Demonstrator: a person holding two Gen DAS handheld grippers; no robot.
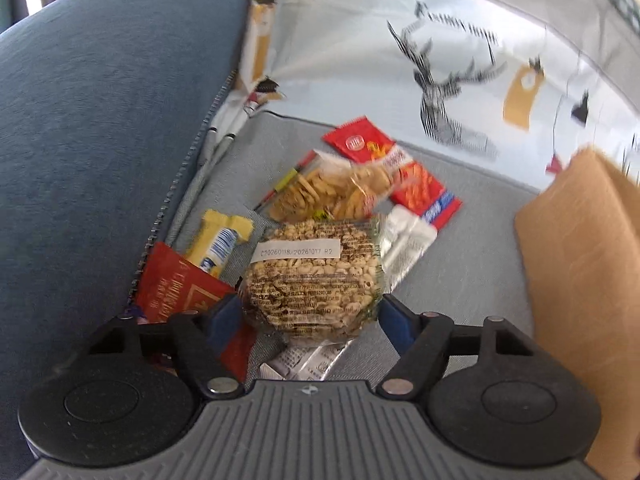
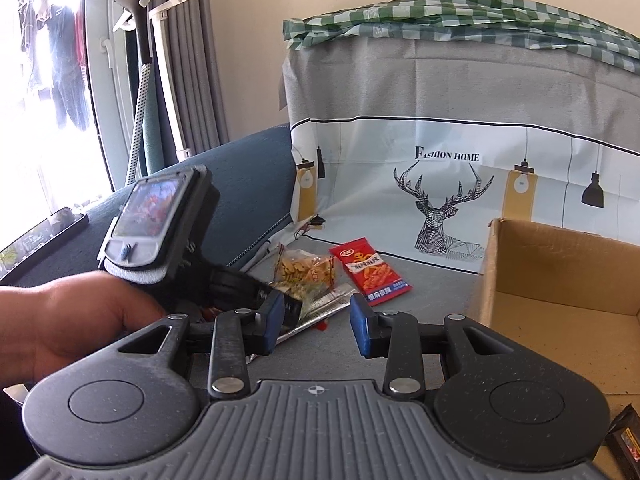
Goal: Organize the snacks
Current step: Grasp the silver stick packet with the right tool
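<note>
1. Your left tool (image 1: 312, 316) points steeply down with its jaws standing wide on either side of the round puffed-grain cake (image 1: 316, 280) in its clear printed wrapper. The blue pads (image 1: 224, 320) flank the cake's lower edge; whether they actually press on it is hard to tell, and there looks to be a sliver of gap on the right.
2. Judge that cake as very light but brittle. The film is slick and crinkly, so close gently across the widest part of the disc, flat faces clear of the pads, and stop as soon as it holds; squeezing hard would likely crumble it.
3. Around it lie the other snacks on the grey sofa seat (image 1: 460, 280): a yellow bar (image 1: 222, 242) and a red packet (image 1: 176, 292) to the left, a silver sachet (image 1: 404, 252) to the right, a clear bag of golden crackers (image 1: 328, 192) and a red snack packet (image 1: 400, 172) beyond. All look soft, light and slippery; take the bags by a sealed end seam rather than the puffy middle.
4. Your right tool (image 2: 318, 320) hovers empty, its jaws partly apart, nothing between them.
5. The open cardboard box (image 2: 560, 264) sits to the right on the seat, near the pile, presumably the destination.
</note>
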